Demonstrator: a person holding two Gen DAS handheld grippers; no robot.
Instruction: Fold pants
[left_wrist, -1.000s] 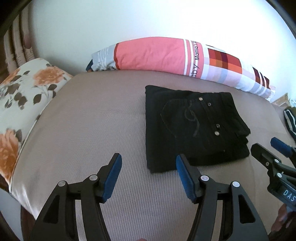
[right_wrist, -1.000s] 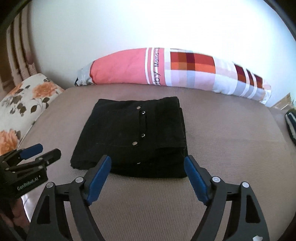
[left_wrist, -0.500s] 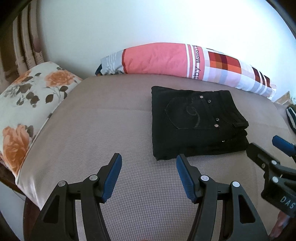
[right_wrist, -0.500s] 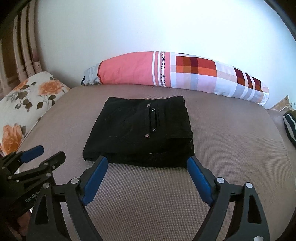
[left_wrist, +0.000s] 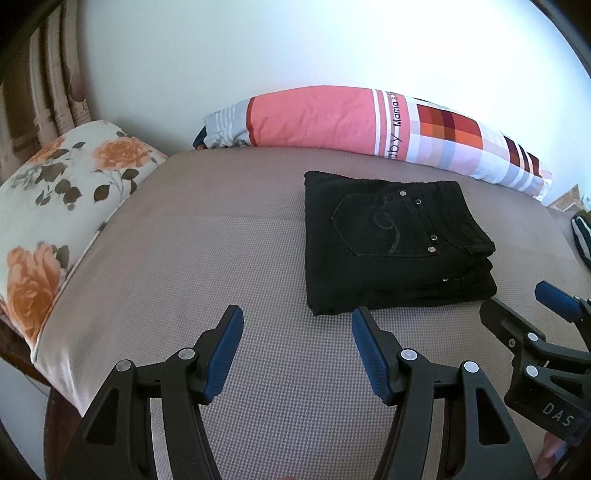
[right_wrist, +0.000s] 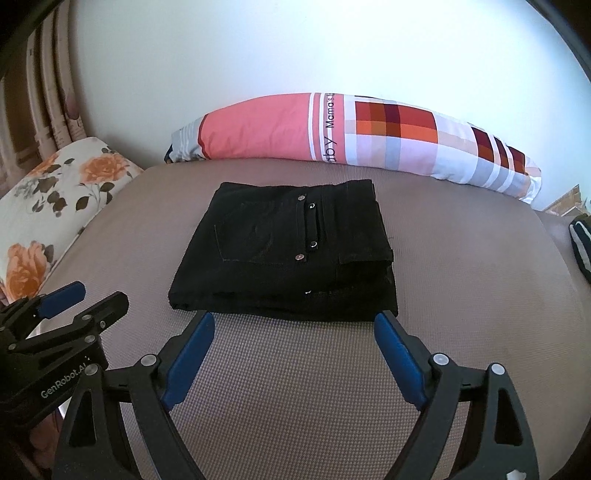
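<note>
Black pants (left_wrist: 391, 243) lie folded into a compact rectangle on the taupe bed (left_wrist: 207, 258), back pocket and rivets facing up. They also show in the right wrist view (right_wrist: 288, 258). My left gripper (left_wrist: 297, 325) is open and empty, hovering in front of and left of the pants' near left corner. My right gripper (right_wrist: 293, 326) is open and empty, just in front of the pants' near edge. The right gripper shows at the right of the left wrist view (left_wrist: 532, 310), and the left gripper shows at the lower left of the right wrist view (right_wrist: 81, 299).
A long pink and checked bolster (left_wrist: 369, 122) lies along the white wall behind the pants. A floral pillow (left_wrist: 55, 206) sits at the left edge of the bed. A dark striped item (right_wrist: 580, 243) lies at the far right. A curtain (right_wrist: 40, 92) hangs at the left.
Both grippers have pulled back from the folded pants, which now look smaller and farther away. The pants have not moved. Both grippers stay open.
</note>
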